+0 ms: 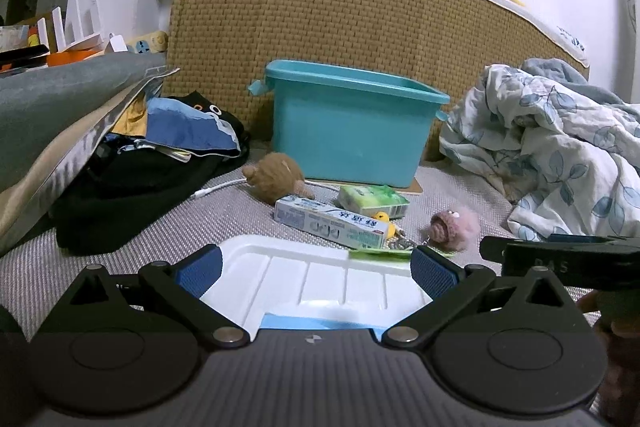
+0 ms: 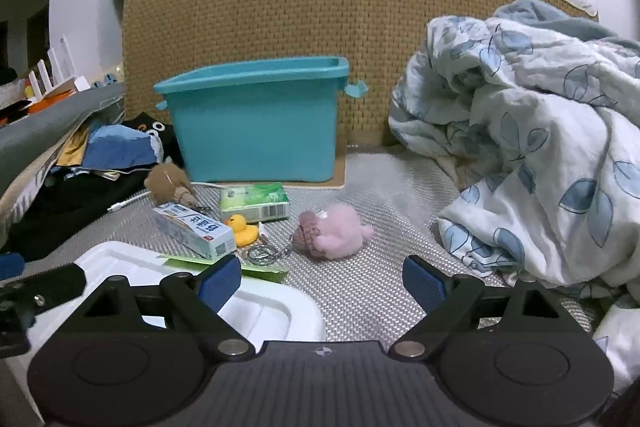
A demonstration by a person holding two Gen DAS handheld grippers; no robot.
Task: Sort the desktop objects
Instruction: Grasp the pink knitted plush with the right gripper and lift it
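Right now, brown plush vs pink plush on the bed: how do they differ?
Colour: the brown plush is tan-brown; the pink plush is pale pink with a darker knitted part.
Place: the brown plush lies close to the teal bin, beside the white cable; the pink plush lies farther forward, in the open.
Neighbours: the brown plush is next to the toothpaste box; the pink plush has a chain running to a key ring.
Shared: both are small soft toys lying on the grey mat, ungripped.

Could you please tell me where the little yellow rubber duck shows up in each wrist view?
Left wrist: rubber duck right of centre, mostly hidden behind the toothpaste box.
Right wrist: rubber duck left of centre, fully visible beside the toothpaste box.
Shared landmark: teal bin.
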